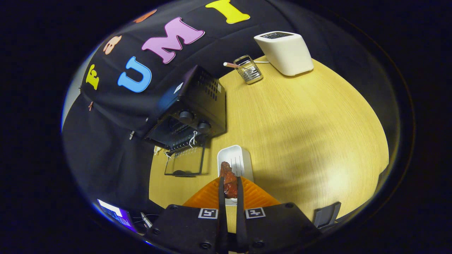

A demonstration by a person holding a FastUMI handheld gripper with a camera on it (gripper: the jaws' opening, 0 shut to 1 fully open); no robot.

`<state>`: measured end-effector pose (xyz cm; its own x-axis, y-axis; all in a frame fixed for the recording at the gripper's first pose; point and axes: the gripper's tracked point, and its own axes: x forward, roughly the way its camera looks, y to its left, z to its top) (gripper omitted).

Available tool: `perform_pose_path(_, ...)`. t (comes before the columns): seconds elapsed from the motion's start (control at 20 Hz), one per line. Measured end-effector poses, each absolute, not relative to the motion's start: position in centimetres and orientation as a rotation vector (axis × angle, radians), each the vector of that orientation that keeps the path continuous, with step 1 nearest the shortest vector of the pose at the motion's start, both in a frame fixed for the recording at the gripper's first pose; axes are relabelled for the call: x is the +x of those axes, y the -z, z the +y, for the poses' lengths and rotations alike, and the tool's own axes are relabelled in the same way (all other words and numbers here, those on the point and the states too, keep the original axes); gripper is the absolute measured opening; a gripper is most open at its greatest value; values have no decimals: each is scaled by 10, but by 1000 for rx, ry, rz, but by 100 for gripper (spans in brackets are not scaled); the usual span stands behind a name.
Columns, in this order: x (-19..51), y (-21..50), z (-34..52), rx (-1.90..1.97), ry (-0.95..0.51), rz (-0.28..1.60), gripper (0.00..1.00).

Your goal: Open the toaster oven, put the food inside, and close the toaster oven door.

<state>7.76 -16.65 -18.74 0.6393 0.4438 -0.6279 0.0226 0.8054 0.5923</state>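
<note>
Gripper view: gripper (230, 188) narrow, both fingers clamped on the food (229, 181), a reddish-brown chunk (looks like meat) standing up between the tips, long axis roughly along the fingers. Lifted clear of the white tray (236, 160), which sits just beyond the tips on the wood table (300, 134).

Toaster oven (190, 109) is ahead and to the left of the fingers, well apart from the food. Door (185, 162) already dropped open and lying flat toward the gripper; cavity mouth faces back this way, at an angle.

Judgement: open step done, food in hand. Next move = swing left + fwd, carry over the flat door, enter cavity lengthwise. Risk: clipping the door edge or the rack lip.

Beyond: white toaster (285, 53) and wire holder (249, 68) at the far table edge, not in the way.
</note>
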Motion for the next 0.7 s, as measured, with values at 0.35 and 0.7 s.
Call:
perform_pose_path(0.35, 70, 153, -110, 682, -222, 781, 13)
perform_pose_path(0.7, 106, 148, -22, 727, -226, 647, 13)
